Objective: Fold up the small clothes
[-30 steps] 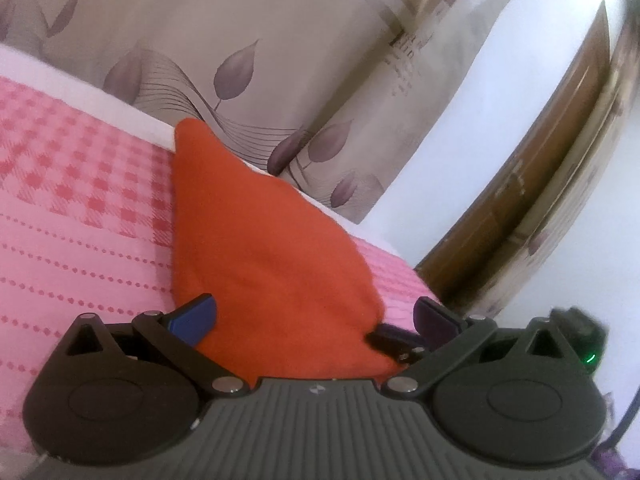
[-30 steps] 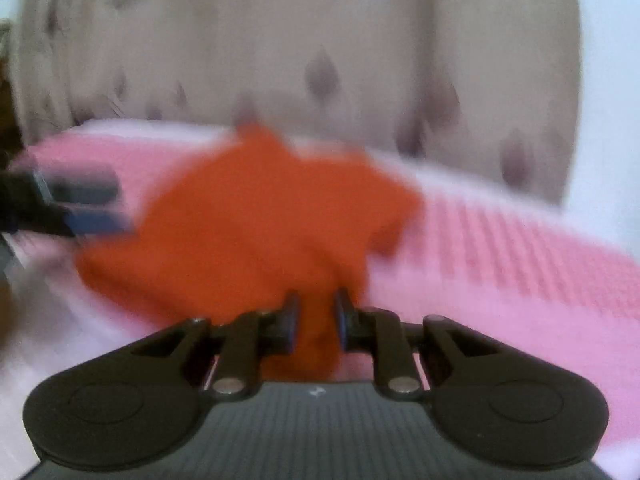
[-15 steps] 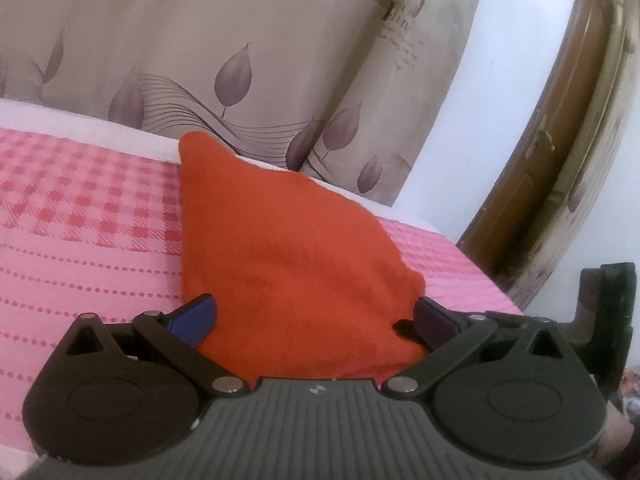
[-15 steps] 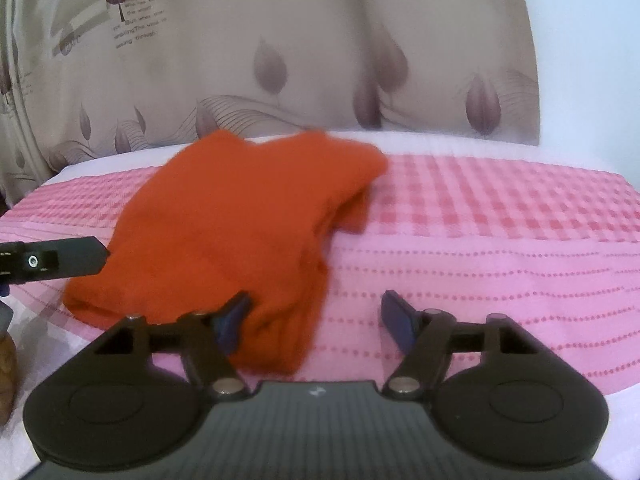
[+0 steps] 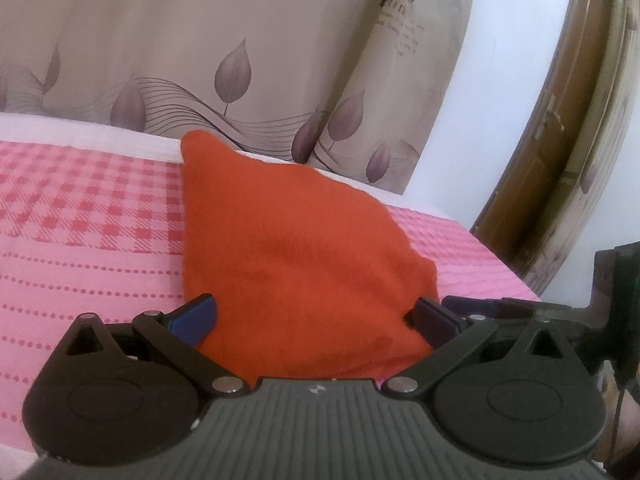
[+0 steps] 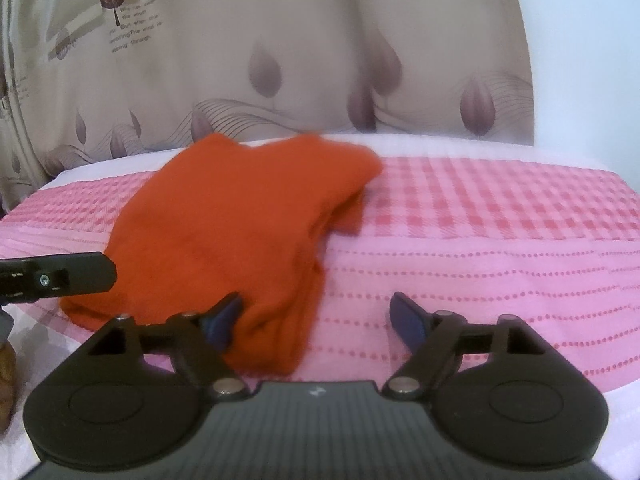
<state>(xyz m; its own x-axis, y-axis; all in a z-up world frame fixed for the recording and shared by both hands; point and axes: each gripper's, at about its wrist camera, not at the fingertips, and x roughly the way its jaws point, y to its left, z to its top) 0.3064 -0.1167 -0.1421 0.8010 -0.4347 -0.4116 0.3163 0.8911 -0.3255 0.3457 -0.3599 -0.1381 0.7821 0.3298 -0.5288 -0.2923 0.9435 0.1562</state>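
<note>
A small orange-red garment [image 5: 296, 252] lies folded over on a pink checked bed cover [image 5: 80, 224]. It also shows in the right wrist view [image 6: 240, 224], with its near corner towards me. My left gripper [image 5: 316, 316] is open, its jaws wide apart on either side of the garment's near edge, holding nothing. My right gripper [image 6: 316, 320] is open and empty, just in front of the garment's near right corner. The left gripper's finger [image 6: 60, 278] shows at the left edge of the right wrist view.
The bed cover [image 6: 480, 248] stretches to the right. A leaf-patterned curtain [image 5: 200, 60] hangs behind the bed. A white wall and a brown wooden door [image 5: 560, 128] stand at the right of the left wrist view. The bed's near edge is white.
My right gripper, shut on the garment's corner one second ago, has opened and let it go, then drawn back a little. The garment now lies flat. My left gripper stayed open and turned slightly.
</note>
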